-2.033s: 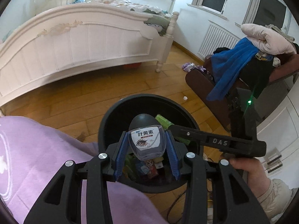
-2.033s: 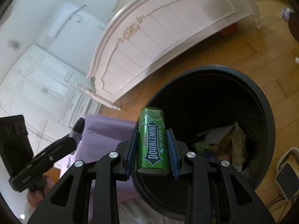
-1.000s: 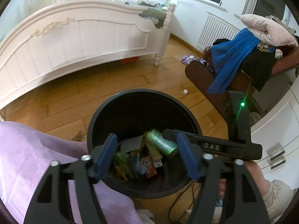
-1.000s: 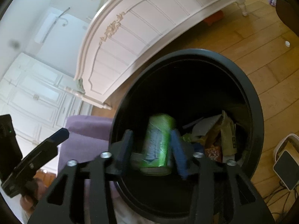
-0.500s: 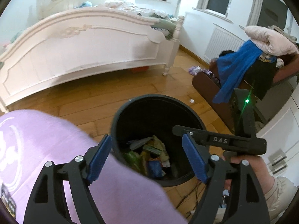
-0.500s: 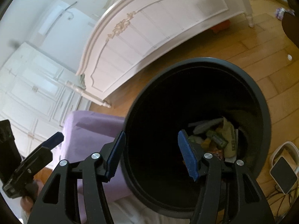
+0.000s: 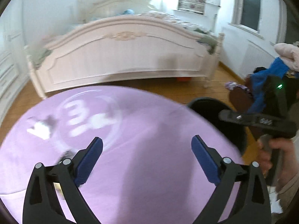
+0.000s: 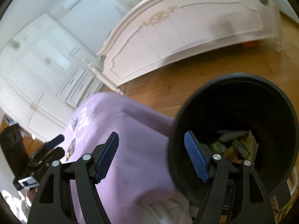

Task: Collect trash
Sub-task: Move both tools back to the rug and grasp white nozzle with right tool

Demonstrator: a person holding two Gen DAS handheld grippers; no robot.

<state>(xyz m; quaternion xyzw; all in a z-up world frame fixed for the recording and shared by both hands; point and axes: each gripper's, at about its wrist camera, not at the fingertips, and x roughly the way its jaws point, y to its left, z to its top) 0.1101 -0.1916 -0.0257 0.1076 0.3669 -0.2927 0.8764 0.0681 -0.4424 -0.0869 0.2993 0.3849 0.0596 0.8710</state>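
The black trash bin (image 8: 276, 100) stands on the wooden floor at the right, with mixed wrappers and green trash (image 8: 235, 147) at its bottom. Only a sliver of the bin (image 7: 205, 104) shows in the left wrist view. My left gripper (image 7: 147, 158) is open and empty above a purple cloth surface (image 7: 130, 130). My right gripper (image 8: 151, 156) is open and empty, over the edge of the purple cloth (image 8: 130, 134) next to the bin. The right gripper's body (image 7: 261, 121) shows in the left wrist view, and the left gripper (image 8: 43, 153) shows at far left in the right wrist view.
A white bed (image 7: 121, 56) stands across the wooden floor (image 8: 168, 80). White wardrobes (image 8: 37, 65) line the wall at left. A chair piled with blue and pink clothes (image 7: 269, 74) is at right. Small dark items (image 7: 46, 123) lie on the purple cloth.
Both grippers opened and dropped the eye-drop bottle and the green gum pack into the bin. Both then swung left, away from the bin and over the purple cloth.
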